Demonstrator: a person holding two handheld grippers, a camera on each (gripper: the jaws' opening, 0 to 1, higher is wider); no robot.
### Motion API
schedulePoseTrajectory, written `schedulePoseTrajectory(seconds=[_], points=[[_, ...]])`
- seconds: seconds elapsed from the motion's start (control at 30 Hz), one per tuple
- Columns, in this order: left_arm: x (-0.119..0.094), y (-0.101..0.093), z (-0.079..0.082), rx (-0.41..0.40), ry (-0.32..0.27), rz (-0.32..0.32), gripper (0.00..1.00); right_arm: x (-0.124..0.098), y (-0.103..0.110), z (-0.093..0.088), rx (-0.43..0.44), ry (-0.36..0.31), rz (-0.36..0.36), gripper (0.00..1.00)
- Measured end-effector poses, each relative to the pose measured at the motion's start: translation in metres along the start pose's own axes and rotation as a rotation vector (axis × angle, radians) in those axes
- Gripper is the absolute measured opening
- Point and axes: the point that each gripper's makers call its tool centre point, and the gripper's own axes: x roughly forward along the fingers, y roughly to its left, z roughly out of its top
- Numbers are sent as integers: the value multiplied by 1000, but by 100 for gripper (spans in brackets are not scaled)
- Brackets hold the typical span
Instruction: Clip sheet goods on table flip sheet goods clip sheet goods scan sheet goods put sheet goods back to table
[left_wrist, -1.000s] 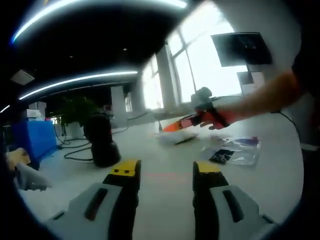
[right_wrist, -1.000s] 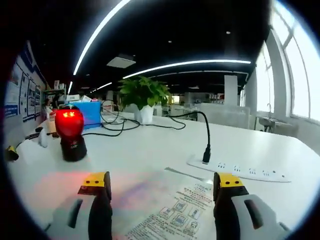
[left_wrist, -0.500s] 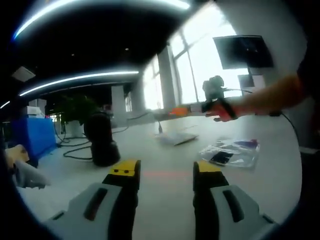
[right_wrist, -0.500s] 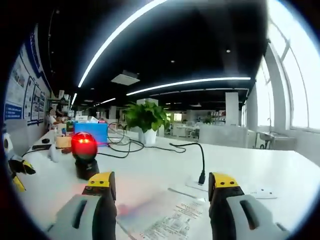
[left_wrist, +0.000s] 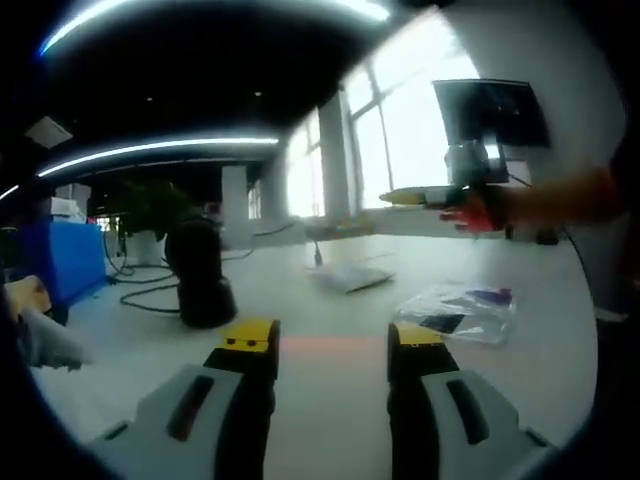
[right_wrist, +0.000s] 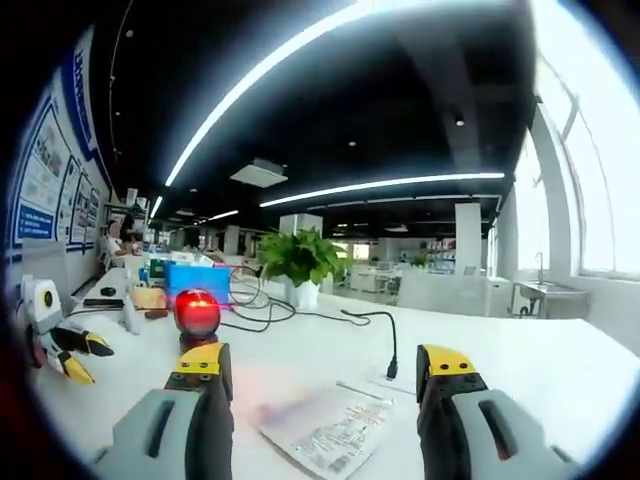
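Observation:
A printed sheet (right_wrist: 325, 432) lies flat on the white table (right_wrist: 520, 375), below and between my right gripper's (right_wrist: 325, 362) open jaws, which hold nothing. In the left gripper view the same white sheet (left_wrist: 350, 276) rests mid-table, and a clear plastic bag (left_wrist: 462, 306) of small goods lies to its right. My left gripper (left_wrist: 332, 338) hovers open over bare table. The right gripper (left_wrist: 462, 195) hangs high at the right, held by a hand, well above the bag. The left gripper (right_wrist: 62, 350) appears at the left edge of the right gripper view.
A black scanner (left_wrist: 200, 276) stands left of the sheet, its red light (right_wrist: 197, 311) glowing. A cable plugs into a power strip (right_wrist: 392, 372) behind the sheet. A potted plant (right_wrist: 300, 262) and a blue box (right_wrist: 196, 277) sit at the back.
The right gripper has lifted up and away from the sheet, which now looks smaller and farther below it. In the left gripper view it has moved right and higher.

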Motion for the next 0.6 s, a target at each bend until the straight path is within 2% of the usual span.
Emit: schedulePoseTrajectory(seconds=[0.17, 0.3, 0.33, 0.43, 0.6], points=[[1, 2, 8, 19, -2, 10, 37, -23, -6, 6, 29, -37, -1, 68], [2, 8, 19, 71, -34, 24, 37, -39, -14, -2, 8, -19, -42, 67], [0, 12, 19, 68, -42, 33, 37, -47, -16, -3, 18, -22, -49, 67], [-1, 18, 15, -28, -56, 45, 36, -62, -17, -6, 7, -23, -60, 66], [-2, 22, 12, -50, -62, 56, 36, -91, -7, -14, -40, -4, -39, 67]])
